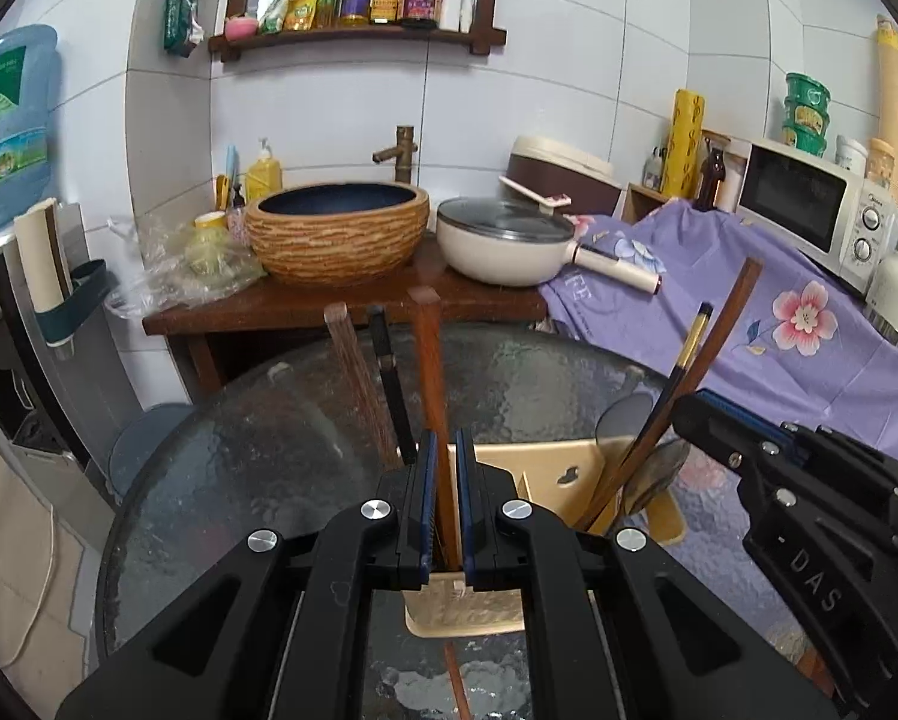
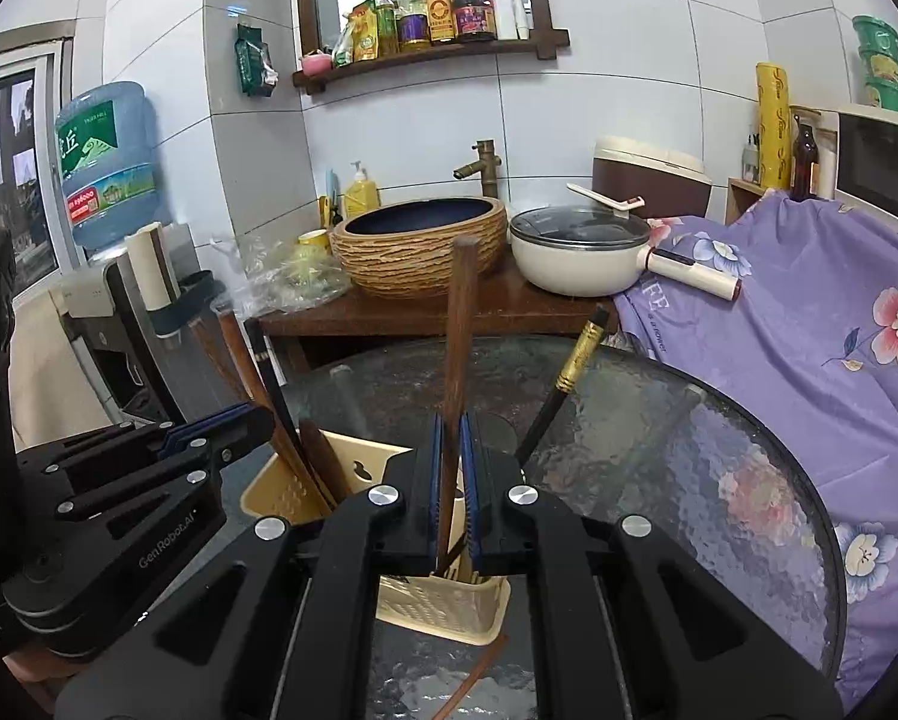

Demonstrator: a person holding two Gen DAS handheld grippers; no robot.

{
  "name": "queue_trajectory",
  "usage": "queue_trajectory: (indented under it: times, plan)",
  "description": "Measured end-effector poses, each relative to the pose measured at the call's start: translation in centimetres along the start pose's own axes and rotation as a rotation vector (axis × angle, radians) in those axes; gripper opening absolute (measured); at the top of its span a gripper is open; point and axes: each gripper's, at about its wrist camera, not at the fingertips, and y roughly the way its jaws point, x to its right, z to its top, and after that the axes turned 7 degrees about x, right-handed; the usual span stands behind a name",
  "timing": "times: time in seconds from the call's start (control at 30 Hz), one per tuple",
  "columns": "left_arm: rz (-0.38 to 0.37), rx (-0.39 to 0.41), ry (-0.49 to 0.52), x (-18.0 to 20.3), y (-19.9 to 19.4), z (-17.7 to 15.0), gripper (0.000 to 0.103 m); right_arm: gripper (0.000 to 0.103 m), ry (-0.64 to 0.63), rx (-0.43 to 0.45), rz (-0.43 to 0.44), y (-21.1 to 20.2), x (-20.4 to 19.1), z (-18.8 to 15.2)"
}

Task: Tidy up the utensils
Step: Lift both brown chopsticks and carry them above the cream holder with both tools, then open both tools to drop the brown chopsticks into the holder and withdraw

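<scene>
A beige utensil holder (image 1: pixel 544 468) (image 2: pixel 353 468) stands on the round glass table (image 1: pixel 239 456) (image 2: pixel 658 432). My left gripper (image 1: pixel 447 450) is shut on an upright reddish wooden chopstick (image 1: pixel 428 360) standing in the holder's left compartment, beside a brown chopstick (image 1: pixel 353 372) and a black chopstick (image 1: pixel 389 372). My right gripper (image 2: pixel 450 438) is shut on a brown wooden utensil handle (image 2: pixel 457 324) standing in the right compartment. A black-and-gold chopstick (image 2: pixel 568 372) (image 1: pixel 685 354) leans there too, with a metal spoon (image 1: pixel 652 474).
Behind the table a wooden stand (image 1: pixel 341 306) carries a woven basin (image 1: pixel 338 228) and a cream lidded pan (image 1: pixel 505 240). A purple floral cloth (image 1: pixel 748 324) covers the right side, with a microwave (image 1: pixel 820 204). A water dispenser (image 1: pixel 11 312) stands at left.
</scene>
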Motion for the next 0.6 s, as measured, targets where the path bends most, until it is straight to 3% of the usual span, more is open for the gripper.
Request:
queue_trajectory:
  times: [0.07, 0.13, 0.17, 0.23, 0.27, 0.4, 0.5, 0.6]
  plan:
    - [-0.005, -0.016, 0.005, 0.0, 0.2, -0.1, 0.010, 0.008, -0.009, 0.017, -0.016, -0.2, 0.0, -0.2]
    - [0.003, 0.000, 0.006, -0.2, -0.3, -0.1, 0.029, 0.010, -0.030, 0.036, -0.032, -0.7, -0.1, -0.2]
    - [0.004, 0.017, 0.003, -0.4, -0.9, 0.0, 0.035, 0.016, -0.038, 0.053, -0.037, -1.2, -0.1, -0.3]
    - [-0.004, 0.058, 0.000, -0.7, -2.3, 0.2, 0.051, 0.042, -0.038, 0.088, -0.038, -2.5, 0.0, -0.5]
    - [-0.008, 0.080, 0.006, -0.7, -3.3, 0.1, 0.053, 0.057, -0.032, 0.113, -0.039, -3.3, 0.1, -0.6]
    - [0.010, 0.150, 0.035, -1.0, -6.5, -1.6, 0.077, 0.058, -0.017, 0.143, -0.058, -6.2, 0.3, -2.0]
    - [0.048, 0.136, 0.047, -1.8, -7.7, -5.0, 0.078, 0.059, 0.007, 0.096, -0.063, -7.5, 0.7, -4.5]
    - [0.054, 0.034, 0.052, -2.5, -6.3, -8.1, 0.078, 0.060, 0.049, -0.010, -0.051, -7.3, 1.3, -7.5]
